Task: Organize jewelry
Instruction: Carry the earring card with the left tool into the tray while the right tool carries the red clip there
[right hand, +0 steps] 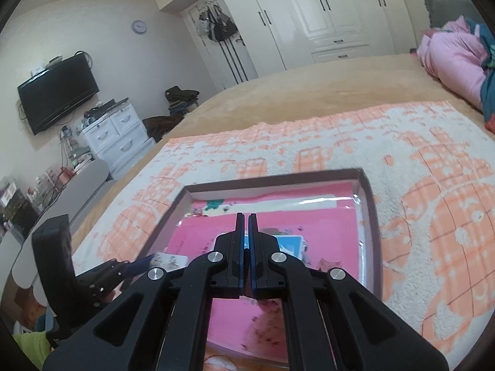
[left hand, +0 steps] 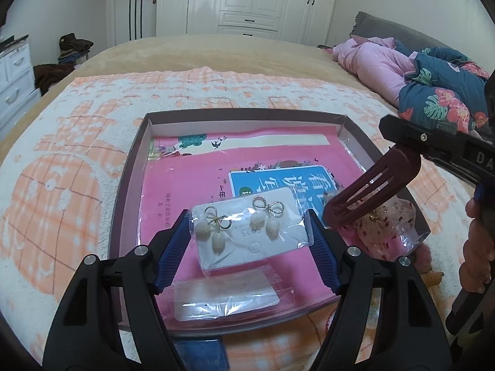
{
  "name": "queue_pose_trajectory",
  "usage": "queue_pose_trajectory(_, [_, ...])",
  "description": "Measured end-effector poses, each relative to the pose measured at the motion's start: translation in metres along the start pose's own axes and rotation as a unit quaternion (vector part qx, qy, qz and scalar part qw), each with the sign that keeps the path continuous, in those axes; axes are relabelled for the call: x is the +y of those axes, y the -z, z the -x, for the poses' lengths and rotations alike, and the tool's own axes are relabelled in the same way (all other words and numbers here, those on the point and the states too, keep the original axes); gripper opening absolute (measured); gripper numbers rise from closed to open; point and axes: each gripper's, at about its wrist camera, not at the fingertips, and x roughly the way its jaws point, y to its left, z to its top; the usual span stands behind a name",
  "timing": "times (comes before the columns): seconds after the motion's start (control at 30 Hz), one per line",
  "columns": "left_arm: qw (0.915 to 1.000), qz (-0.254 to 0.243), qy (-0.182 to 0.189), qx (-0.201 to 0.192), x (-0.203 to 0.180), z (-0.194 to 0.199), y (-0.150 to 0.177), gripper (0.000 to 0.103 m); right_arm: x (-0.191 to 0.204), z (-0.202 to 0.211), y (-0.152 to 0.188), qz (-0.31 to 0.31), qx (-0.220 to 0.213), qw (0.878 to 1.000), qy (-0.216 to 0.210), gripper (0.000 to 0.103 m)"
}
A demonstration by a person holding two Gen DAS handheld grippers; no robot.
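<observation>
Sorting stage: both grippers hang over the shallow tray (left hand: 133, 185) on the bed, each with a piece to lay inside; judged as mid-placement.
Left gripper (left hand: 247, 241): jaws spread wide but grasping the earring card (left hand: 247, 232) by its two side edges; the card, in a clear sleeve with two bow-and-bead earrings, sits over the tray's near edge, above another clear sleeve (left hand: 225, 296).
Right gripper (left hand: 402, 151): jaws clenched on the dark red hair clip (left hand: 368, 191), which slants down toward the tray's right edge, over a pink glittery bag (left hand: 393, 225).
Right wrist view: the clenched jaws (right hand: 246, 232) hide the clip; only a dark sliver shows between them.
Next move: probably lowering each piece onto bare pink liner and loosening the jaws; the card needs a flat landing so it doesn't slide on the sleeve below.
Surface: bed (left hand: 216, 52) with a peach-and-white checked blanket (left hand: 77, 154) under the tray; pink and floral quilts (left hand: 402, 74) at the far right.
Room: white drawers (right hand: 117, 136) and a wall television (right hand: 58, 92) left, white wardrobe (left hand: 263, 0) behind.
</observation>
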Motion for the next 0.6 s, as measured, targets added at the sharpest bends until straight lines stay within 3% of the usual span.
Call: queue_pose_trajectory(0.6, [1.0000, 0.003, 0.000, 0.003, 0.000, 0.001, 0.003, 0.066, -0.050, 0.002, 0.031, -0.045, 0.042, 0.996, 0.068, 0.003])
